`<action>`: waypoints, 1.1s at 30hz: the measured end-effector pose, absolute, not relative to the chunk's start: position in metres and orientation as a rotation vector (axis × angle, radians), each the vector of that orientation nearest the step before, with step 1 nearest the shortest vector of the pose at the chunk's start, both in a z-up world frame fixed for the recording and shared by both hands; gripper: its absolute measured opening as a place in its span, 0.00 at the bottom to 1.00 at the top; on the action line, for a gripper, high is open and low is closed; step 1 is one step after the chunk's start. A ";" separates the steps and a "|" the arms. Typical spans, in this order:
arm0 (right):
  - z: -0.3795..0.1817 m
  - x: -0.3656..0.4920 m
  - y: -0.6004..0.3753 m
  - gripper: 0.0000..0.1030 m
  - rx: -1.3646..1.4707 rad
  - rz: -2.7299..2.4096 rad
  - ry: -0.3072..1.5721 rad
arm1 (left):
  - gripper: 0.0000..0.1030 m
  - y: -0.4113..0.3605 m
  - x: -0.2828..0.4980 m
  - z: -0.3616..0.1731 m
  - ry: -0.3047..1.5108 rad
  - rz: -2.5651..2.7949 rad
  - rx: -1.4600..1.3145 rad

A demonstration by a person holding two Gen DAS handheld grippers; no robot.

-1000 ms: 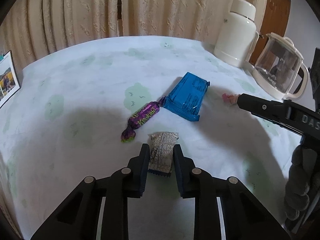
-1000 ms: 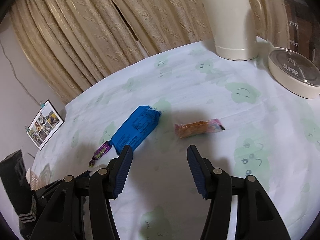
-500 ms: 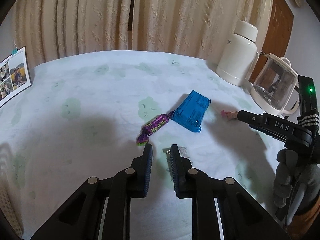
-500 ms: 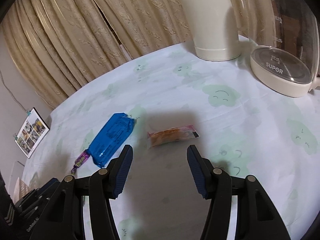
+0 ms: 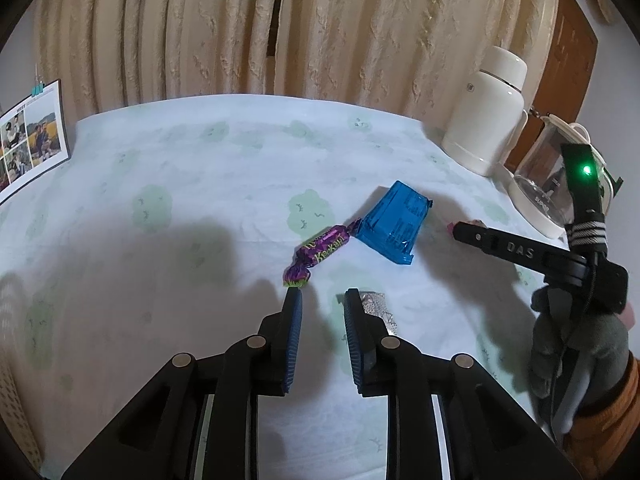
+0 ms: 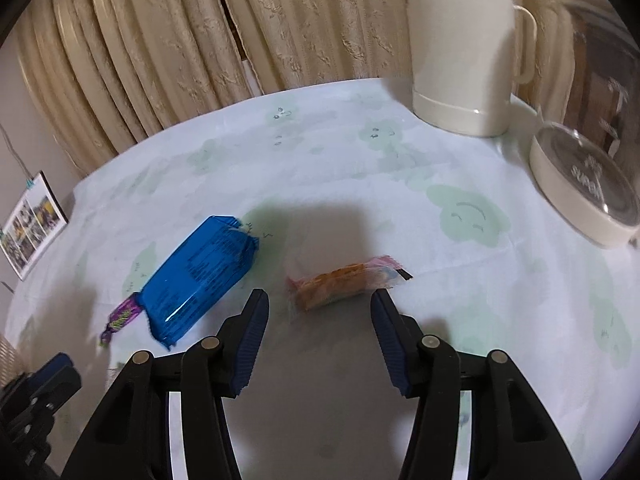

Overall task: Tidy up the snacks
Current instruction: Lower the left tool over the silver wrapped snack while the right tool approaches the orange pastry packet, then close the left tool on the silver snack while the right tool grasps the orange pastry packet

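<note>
Four snacks loose on the tabletop point(image 5: 200, 184): purple candy point(image 5: 320, 249) touching blue packet point(image 5: 394, 222), silver wrapper point(image 5: 378, 308) beside the left claw point(image 5: 322, 298). Left claw slightly parted, empty. Right claw point(image 6: 320, 302) wide, empty, bracketing the orange bar point(image 6: 346, 285); sorting seemingly unfinished.

I see soft, dim daylight; broad grey shadows fall across the surface point(image 5: 224, 152). Fisheye bending darkens my corners, and the right view is slightly motion-blurred.

My left wrist cam: low over table point(image 5: 200, 184), facing curtain point(image 5: 360, 32). My right wrist cam: nearer table, same way, kettle point(image 6: 584, 196) side. Shared: blue pack point(image 5: 394, 222), purple candy point(image 5: 318, 254), jug point(image 5: 486, 120).
</note>
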State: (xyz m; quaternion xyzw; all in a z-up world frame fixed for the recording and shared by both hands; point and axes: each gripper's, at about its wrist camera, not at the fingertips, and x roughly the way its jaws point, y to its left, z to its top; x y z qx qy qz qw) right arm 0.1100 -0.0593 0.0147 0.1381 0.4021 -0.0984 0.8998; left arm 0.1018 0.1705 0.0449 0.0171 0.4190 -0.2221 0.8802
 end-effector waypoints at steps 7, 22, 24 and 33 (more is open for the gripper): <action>0.014 0.116 -0.060 0.45 0.254 -0.208 0.841 | 0.43 0.170 0.102 0.043 0.879 -0.459 0.037; 0.016 0.092 -0.093 0.24 0.318 -0.206 0.832 | 0.44 0.168 0.103 0.040 0.884 -0.462 0.041; 0.017 0.088 -0.097 0.30 0.321 -0.217 0.831 | 0.44 0.168 0.102 0.040 0.883 -0.464 0.041; 0.017 0.096 -0.094 0.38 0.330 -0.216 0.839 | 0.44 0.166 0.101 0.039 0.887 -0.465 0.047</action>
